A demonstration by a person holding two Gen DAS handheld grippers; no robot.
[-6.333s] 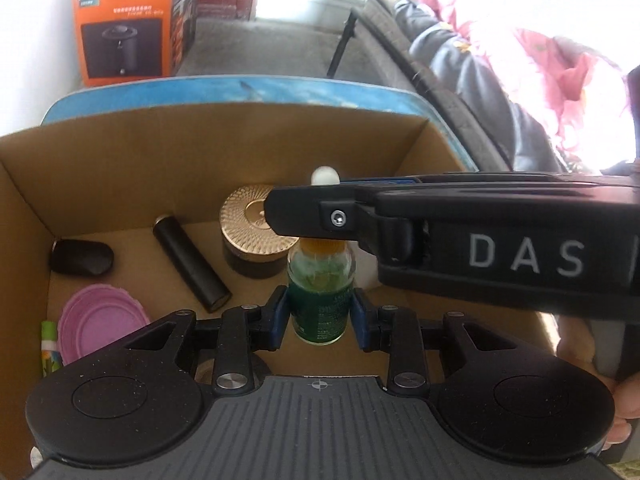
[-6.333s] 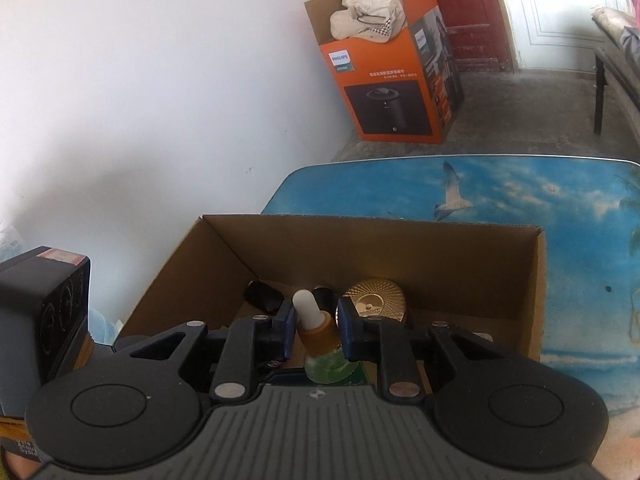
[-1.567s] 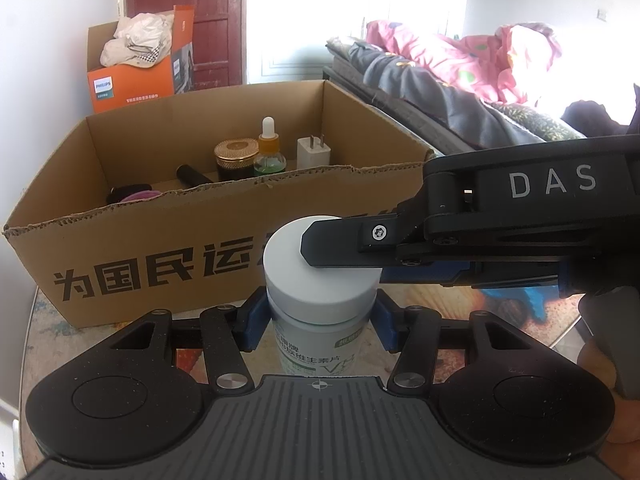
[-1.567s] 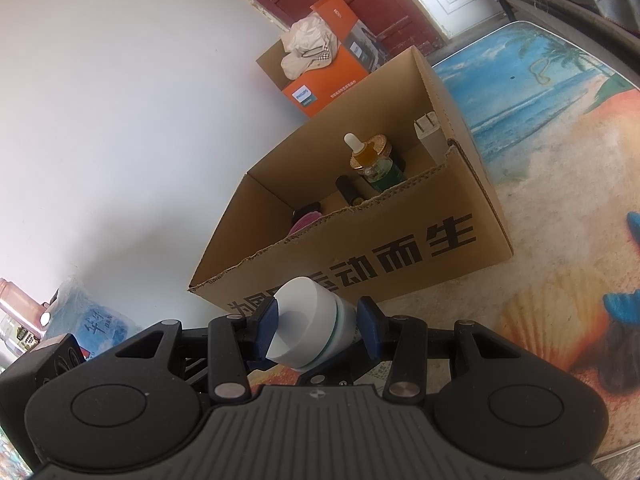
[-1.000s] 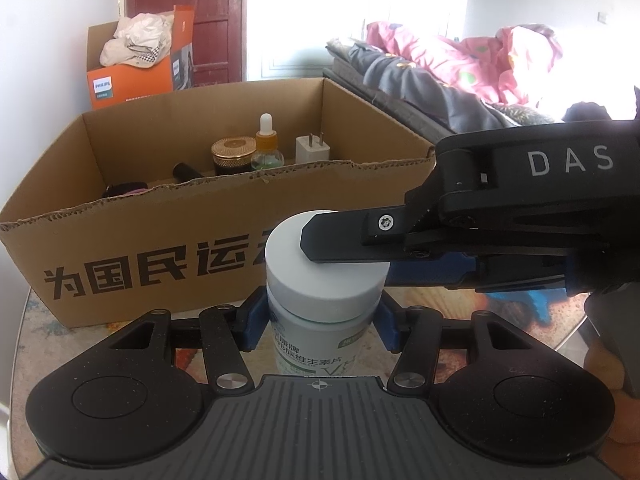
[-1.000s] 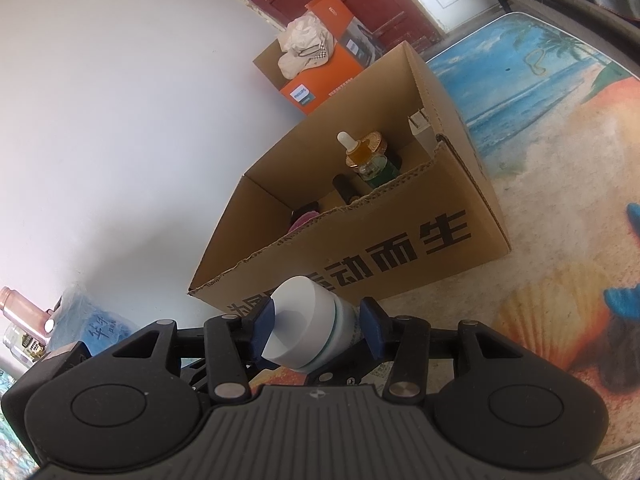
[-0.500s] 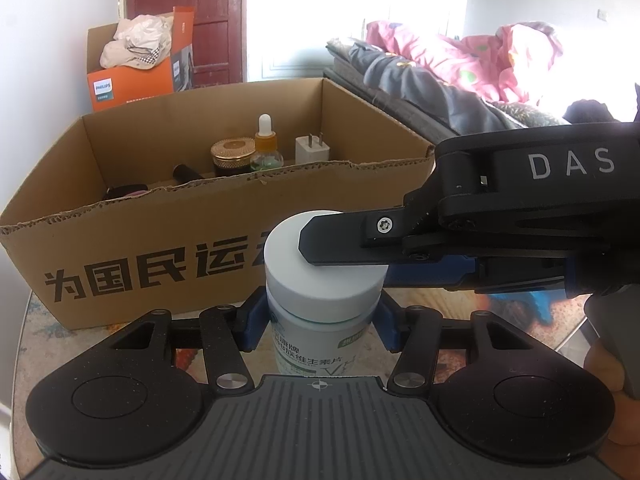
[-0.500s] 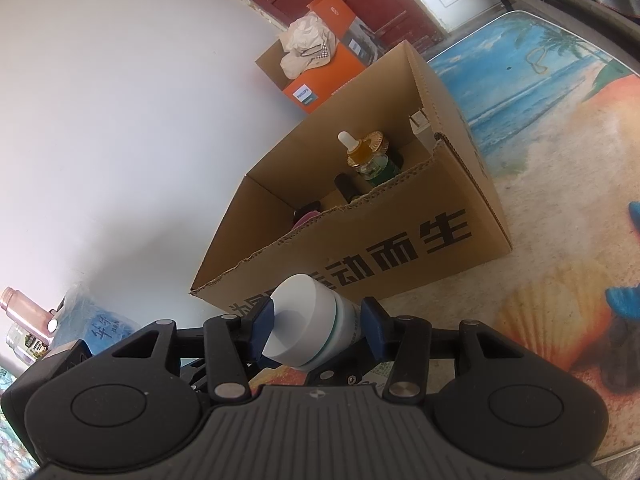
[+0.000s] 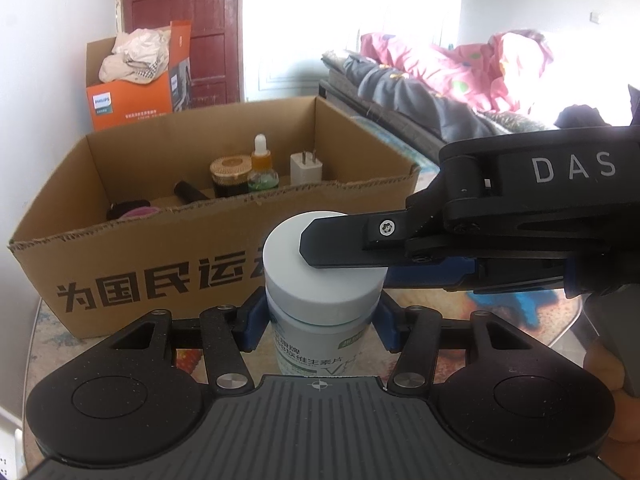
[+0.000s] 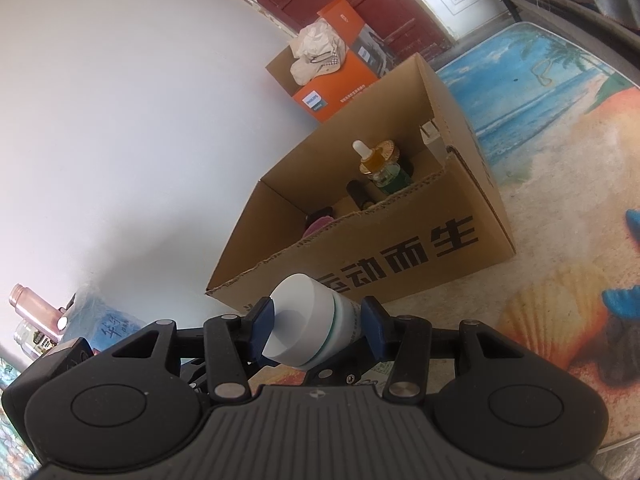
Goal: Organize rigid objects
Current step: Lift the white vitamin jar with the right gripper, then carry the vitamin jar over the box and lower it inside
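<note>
A white-capped vitamin bottle (image 9: 320, 304) with a green-and-white label stands in front of the cardboard box (image 9: 168, 276). My left gripper (image 9: 320, 320) is shut on its body. My right gripper (image 10: 316, 326) comes in from the right and is shut on its white cap (image 10: 304, 328); one of its fingers (image 9: 344, 246) lies across the cap top. In the box I see a dropper bottle (image 9: 262, 170), a gold-lidded jar (image 9: 231, 176), a white charger plug (image 9: 306, 168), a black tube (image 9: 188, 192) and a pink lid (image 9: 138, 213).
The box sits on a table with a beach print (image 10: 560, 92). An orange Philips box (image 9: 132, 96) stands on the floor behind, by a red door. A sofa with pink bedding (image 9: 460, 80) is at the right. Bottles (image 10: 32, 320) stand at the left.
6.3 s ago both grippers held the dropper bottle inside the box; it now stands there alone and both hold the vitamin bottle. Over the last second the bottle has barely moved.
</note>
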